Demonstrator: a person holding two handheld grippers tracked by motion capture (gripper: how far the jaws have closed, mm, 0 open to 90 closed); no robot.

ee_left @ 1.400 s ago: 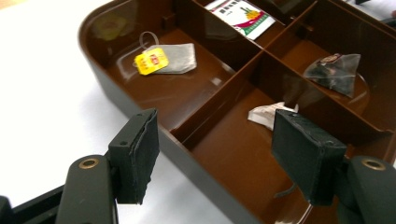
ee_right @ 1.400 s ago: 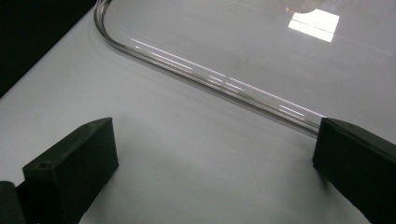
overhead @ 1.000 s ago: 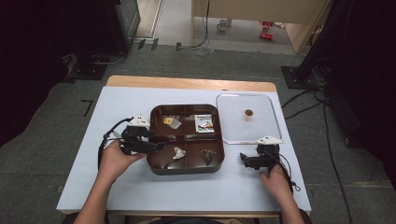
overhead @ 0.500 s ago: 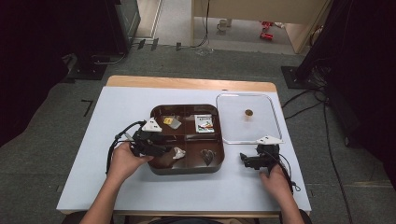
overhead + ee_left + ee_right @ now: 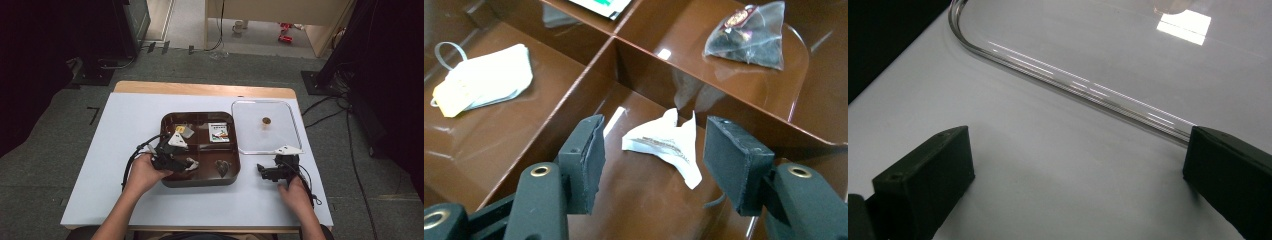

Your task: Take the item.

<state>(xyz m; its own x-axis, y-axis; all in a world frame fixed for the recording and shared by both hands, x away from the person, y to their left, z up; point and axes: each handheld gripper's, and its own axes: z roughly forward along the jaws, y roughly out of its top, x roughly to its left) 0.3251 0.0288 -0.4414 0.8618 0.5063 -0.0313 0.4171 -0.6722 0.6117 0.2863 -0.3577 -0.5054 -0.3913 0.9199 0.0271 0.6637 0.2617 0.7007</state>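
- White table (image 5: 125,150) stands on a grey carpet floor, and we take the brown tray (image 5: 200,181) on it as our landmark; the tray is divided in compartments.
- At the left edge of the tray we see the left hand (image 5: 145,172) with the left gripper (image 5: 186,164), which reaches into the front-left compartment.
- We see the jaws of the left gripper (image 5: 651,160) released and wide apart, one on each side of a white torn sachet (image 5: 666,142); this sachet lies flat on the compartment floor, between the jaws, and they do not touch it.
- In the back-left compartment of the tray lies a pale tea bag with a tag (image 5: 484,80).
- In the front-right compartment of the tray rests a clear pyramid tea bag (image 5: 749,35) with dark leaves inside.
- In the back-right compartment lies a white packet with green print (image 5: 218,132).
- Just beside the right edge of the tray lies a clear lid (image 5: 267,127), flat on the table.
- In front of this lid, right of the tray, the right gripper (image 5: 265,171) rests low over the table, its jaws open and holding nothing; the lid's rim (image 5: 1073,82) passes just ahead of them.
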